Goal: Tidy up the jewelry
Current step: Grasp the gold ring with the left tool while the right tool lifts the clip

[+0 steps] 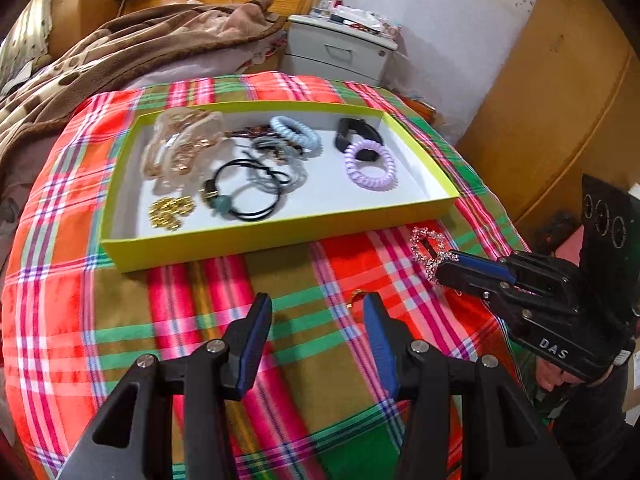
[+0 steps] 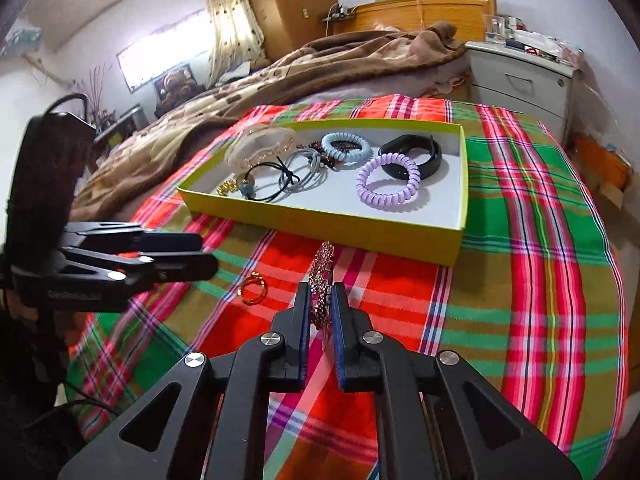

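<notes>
Right gripper [image 2: 320,300] jaws pinch the sparkly beaded ornament [image 2: 321,280] edge-on, just in front of the near wall of the yellow-green box [image 2: 360,226]. Left gripper [image 1: 318,320] jaws spread, nothing between them, hovering over the plaid cloth [image 1: 120,320]. Small gold ring [image 2: 253,289] lies loose on the cloth between the two grippers. Box is shallow cardboard with a white floor; it holds a lilac coil hair tie [image 2: 388,186], a blue coil tie [image 2: 346,148], a black band [image 2: 416,156], black elastic ties [image 1: 248,192], and clear chunky bracelets [image 1: 180,148]. Fuzzy brown blanket [image 2: 280,68] behind.
</notes>
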The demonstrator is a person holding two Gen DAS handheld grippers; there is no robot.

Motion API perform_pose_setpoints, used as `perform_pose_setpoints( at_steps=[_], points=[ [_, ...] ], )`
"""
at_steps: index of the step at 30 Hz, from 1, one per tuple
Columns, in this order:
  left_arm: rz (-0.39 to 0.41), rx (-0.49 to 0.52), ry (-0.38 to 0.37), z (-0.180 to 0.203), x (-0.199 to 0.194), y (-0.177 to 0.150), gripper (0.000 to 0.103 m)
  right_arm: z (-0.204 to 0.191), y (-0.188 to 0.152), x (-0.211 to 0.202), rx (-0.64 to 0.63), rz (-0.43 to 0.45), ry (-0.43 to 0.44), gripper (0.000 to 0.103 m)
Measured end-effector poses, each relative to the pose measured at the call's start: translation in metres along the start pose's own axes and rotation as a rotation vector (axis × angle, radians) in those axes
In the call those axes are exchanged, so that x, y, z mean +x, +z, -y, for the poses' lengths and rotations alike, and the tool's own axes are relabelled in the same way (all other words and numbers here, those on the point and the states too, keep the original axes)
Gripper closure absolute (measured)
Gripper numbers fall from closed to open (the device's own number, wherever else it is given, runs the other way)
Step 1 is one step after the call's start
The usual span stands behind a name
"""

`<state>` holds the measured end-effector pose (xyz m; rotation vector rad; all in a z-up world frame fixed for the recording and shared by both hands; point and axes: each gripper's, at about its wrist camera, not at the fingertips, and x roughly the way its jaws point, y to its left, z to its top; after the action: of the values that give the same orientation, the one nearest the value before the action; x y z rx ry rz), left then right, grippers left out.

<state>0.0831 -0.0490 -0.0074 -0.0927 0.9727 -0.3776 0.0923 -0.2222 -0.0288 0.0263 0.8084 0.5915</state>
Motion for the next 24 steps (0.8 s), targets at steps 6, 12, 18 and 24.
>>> perform_pose_setpoints(
  at_steps=[6, 12, 18, 24],
  points=[
    [-0.031, 0.070, 0.021, 0.024, 0.018, -0.001, 0.054, 0.004, -0.003, -0.013, 0.053, 0.044, -0.003, 0.093],
    [-0.020, 0.097, 0.090, 0.033, 0.026, -0.001, 0.054, 0.007, -0.004, -0.022, 0.072, 0.072, 0.003, 0.093],
    [-0.018, 0.146, 0.141, 0.042, 0.028, -0.004, 0.054, 0.006, -0.005, -0.023, 0.071, 0.084, 0.003, 0.093],
    [-0.015, 0.162, 0.164, 0.044, 0.029, -0.003, 0.062, 0.006, -0.005, -0.026, 0.071, 0.092, 0.006, 0.093]
  ],
)
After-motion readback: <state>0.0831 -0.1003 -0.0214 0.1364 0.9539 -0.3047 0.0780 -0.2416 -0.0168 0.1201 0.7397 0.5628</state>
